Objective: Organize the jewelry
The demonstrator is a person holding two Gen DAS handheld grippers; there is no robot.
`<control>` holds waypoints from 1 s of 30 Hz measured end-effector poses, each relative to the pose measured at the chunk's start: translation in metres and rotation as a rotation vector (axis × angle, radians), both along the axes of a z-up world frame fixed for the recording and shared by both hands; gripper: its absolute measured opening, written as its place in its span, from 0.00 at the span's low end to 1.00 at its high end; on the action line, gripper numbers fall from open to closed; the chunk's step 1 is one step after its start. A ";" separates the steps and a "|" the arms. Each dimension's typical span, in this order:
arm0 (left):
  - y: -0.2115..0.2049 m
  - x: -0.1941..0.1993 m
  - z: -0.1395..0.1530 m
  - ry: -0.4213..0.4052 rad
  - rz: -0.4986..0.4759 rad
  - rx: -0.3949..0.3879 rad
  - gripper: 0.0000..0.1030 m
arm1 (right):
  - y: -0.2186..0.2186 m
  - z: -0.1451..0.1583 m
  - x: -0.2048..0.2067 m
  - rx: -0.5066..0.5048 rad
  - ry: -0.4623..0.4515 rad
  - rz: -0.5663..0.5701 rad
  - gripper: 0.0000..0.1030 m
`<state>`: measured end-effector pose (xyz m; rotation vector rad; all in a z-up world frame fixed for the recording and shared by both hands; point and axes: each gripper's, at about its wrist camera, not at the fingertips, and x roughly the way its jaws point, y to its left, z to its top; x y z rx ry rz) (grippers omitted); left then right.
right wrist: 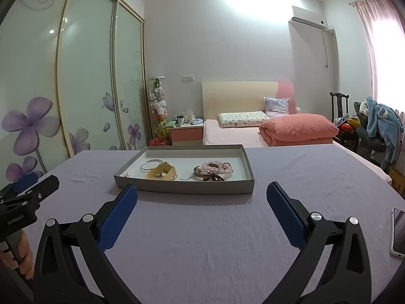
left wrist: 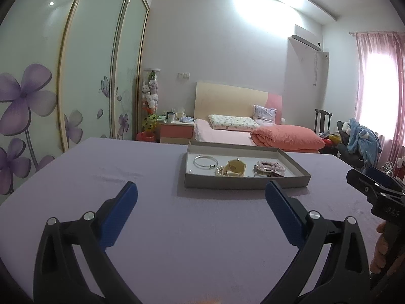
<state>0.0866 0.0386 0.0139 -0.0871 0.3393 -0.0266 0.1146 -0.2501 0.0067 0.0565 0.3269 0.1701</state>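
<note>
A shallow grey cardboard tray lies on the lilac table. Inside it are a silver bangle, a yellow piece with pearl beads, and a pile of pink bead bracelets. My left gripper is open and empty, short of the tray's near wall and left of it. My right gripper is open and empty, its tips level with the tray's near wall. Each gripper shows at the edge of the other's view.
The lilac tablecloth covers the table. A phone lies at the right edge. Behind the table are a pink bed, a bedside table, sliding wardrobe doors on the left and a chair with clothes on the right.
</note>
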 end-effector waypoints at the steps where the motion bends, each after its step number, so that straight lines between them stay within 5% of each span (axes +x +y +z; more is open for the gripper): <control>1: 0.000 0.000 -0.001 0.004 -0.002 -0.001 0.96 | -0.001 -0.001 -0.001 0.003 0.004 0.000 0.98; 30: -0.004 0.004 -0.002 0.012 -0.004 0.012 0.96 | 0.000 -0.006 -0.008 0.003 0.017 0.001 0.98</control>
